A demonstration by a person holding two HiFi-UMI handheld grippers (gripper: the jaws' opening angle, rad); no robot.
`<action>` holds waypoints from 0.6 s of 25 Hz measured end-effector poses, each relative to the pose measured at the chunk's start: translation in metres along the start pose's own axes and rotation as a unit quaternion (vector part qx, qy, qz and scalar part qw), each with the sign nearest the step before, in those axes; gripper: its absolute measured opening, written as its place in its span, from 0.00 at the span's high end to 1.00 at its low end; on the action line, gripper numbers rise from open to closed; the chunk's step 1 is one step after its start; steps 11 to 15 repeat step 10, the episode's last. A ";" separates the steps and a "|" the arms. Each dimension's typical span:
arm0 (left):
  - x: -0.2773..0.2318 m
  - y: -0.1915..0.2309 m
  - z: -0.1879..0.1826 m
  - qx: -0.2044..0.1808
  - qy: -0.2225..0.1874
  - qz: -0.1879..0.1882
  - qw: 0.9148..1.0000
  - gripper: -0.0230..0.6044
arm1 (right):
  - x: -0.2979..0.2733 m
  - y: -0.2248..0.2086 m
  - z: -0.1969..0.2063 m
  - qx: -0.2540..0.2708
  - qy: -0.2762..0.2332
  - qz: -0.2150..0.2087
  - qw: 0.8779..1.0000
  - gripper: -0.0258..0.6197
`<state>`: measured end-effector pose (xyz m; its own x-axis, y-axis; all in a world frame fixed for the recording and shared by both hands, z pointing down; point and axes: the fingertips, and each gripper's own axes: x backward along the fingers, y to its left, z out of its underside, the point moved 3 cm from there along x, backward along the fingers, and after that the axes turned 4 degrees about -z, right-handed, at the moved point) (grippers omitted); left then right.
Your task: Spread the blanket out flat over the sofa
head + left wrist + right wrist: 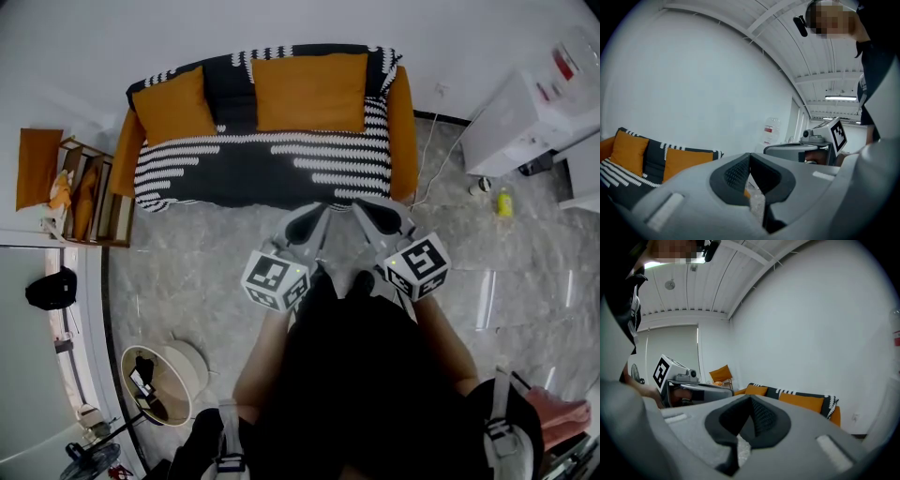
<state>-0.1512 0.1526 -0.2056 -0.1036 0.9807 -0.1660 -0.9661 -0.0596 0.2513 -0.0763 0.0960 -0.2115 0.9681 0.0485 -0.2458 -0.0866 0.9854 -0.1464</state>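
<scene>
- Head view: the blanket [253,164], a dark knit with rows of white zigzag stripes, lies spread over the seat and back of the orange sofa [403,122]. It drapes down the front edge with few folds.
- Two plump, square orange cushions [309,91] lean against the sofa back on top of the blanket.
- The floor [187,272] is glossy grey stone with pale veining.
- The left gripper [307,221] and right gripper [380,217], both smooth grey plastic, sit side by side just short of the sofa's front edge, apart from the blanket. Each carries a white cube with black square markers [275,279].
- Left gripper view: the jaws are rounded grey shells with dark, finely ribbed pads. The pads meet at their tips and nothing is caught between them. A narrow slit below the tips shows only floor. The blanket and one cushion lie off to the left under a plain white wall [693,84].
- Right gripper view: the same ribbed dark pads are pressed together, empty. The sofa stands beyond them with the striped blanket along its back, well apart from the tips. The ceiling [693,287] above is white and ribbed.
</scene>
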 end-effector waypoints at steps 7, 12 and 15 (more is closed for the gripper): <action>-0.001 0.000 -0.001 -0.001 0.000 0.001 1.000 0.95 | 0.002 -0.003 0.000 0.004 0.002 0.005 1.000 0.96; 0.000 -0.001 0.000 -0.001 0.001 0.002 1.000 0.95 | 0.004 -0.002 0.000 0.007 0.000 0.007 1.000 0.96; 0.000 -0.001 0.000 -0.001 0.001 0.002 1.000 0.95 | 0.004 -0.002 0.000 0.007 0.000 0.007 1.000 0.96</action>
